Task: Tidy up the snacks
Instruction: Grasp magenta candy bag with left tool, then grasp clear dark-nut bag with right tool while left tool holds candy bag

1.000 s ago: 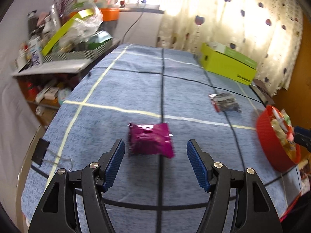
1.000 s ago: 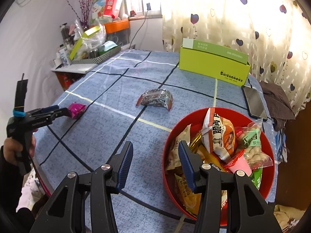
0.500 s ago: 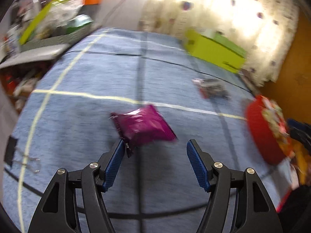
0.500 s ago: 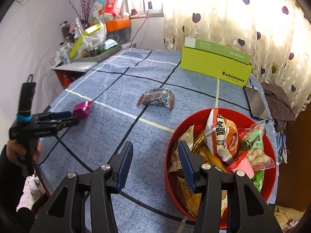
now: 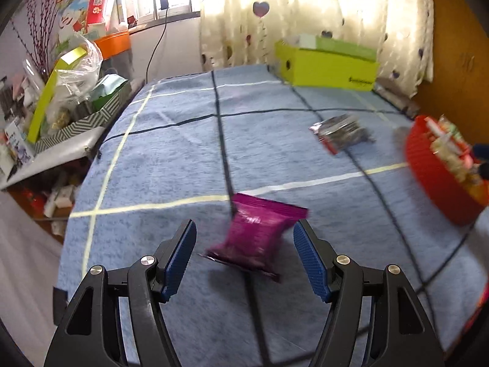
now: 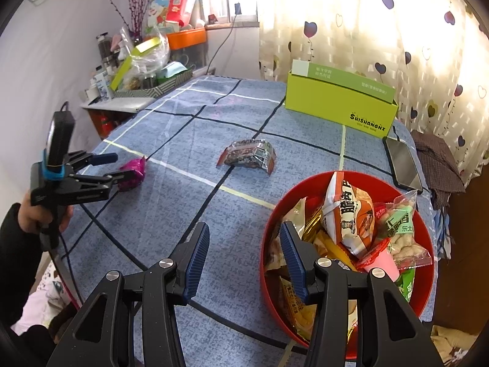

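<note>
A blue checked cloth [image 6: 189, 202] was spread over the worktop. A lime-green box [image 6: 339, 104] stood at its far edge, with a dark phone [image 6: 402, 162] lying beside it. A cluttered shelf [image 6: 122, 102] and heart-patterned curtains [image 6: 382, 27] were seen behind.

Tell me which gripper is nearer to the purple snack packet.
Left. The left gripper is open with the purple snack packet between its fingers. The right gripper hovers open well away, at the rim of the red bowl.
</note>
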Motion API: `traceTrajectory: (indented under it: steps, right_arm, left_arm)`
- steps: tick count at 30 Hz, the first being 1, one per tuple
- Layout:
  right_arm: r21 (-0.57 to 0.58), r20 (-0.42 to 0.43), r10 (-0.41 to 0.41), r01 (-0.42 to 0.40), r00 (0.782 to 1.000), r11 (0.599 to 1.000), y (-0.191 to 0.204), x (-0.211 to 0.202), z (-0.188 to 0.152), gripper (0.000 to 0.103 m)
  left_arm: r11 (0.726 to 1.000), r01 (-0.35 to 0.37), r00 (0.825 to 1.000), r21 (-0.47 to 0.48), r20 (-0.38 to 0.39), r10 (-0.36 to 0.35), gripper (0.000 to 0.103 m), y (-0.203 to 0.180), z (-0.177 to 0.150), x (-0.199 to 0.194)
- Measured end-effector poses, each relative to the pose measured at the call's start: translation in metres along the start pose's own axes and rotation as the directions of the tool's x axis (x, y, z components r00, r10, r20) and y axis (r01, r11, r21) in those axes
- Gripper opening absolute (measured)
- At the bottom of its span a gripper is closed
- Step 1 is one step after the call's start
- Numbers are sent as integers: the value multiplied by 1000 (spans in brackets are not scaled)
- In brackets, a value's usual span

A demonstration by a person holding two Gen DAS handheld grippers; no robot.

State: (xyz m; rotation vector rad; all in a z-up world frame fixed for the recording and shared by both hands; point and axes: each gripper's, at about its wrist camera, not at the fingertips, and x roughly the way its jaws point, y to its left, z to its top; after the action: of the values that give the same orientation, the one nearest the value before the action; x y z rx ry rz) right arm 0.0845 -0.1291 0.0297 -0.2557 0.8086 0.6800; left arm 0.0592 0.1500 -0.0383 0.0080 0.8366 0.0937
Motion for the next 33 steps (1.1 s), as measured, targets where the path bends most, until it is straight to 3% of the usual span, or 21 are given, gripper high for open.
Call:
traceTrajectory:
  steps: [8, 11, 19, 23, 30, 33]
  right_arm:
    - [7, -6, 11, -11, 1000, 1000, -1, 2, -1, 47]
    - [18, -11, 13, -13, 1000, 1000, -1, 3, -1, 47]
    - [30, -15, 41, -40, 999, 999, 0, 2, 2, 47]
    - [16, -8, 47, -47, 999, 999, 3, 1, 8, 47]
    - [-79, -4, 14, -14, 1000, 997, 15, 4, 32, 47]
    - [-184, 13, -5, 8, 1000, 983, 24, 7, 47, 47]
  left_arm:
    - [1000, 6, 998, -20, -61, -7, 67, -6, -6, 26]
    - [998, 4, 998, -66, -63, -8, 67, -2, -8, 29]
    - [987, -18, 999, -157, -51, 11, 53, 3, -10, 25]
    - [983, -6, 999, -181, -44, -2, 53, -1, -13, 22]
    - [982, 4, 999, -191, -41, -13, 53, -5, -14, 21]
    - [981, 10, 999, -195, -40, -18, 53, -5, -14, 22]
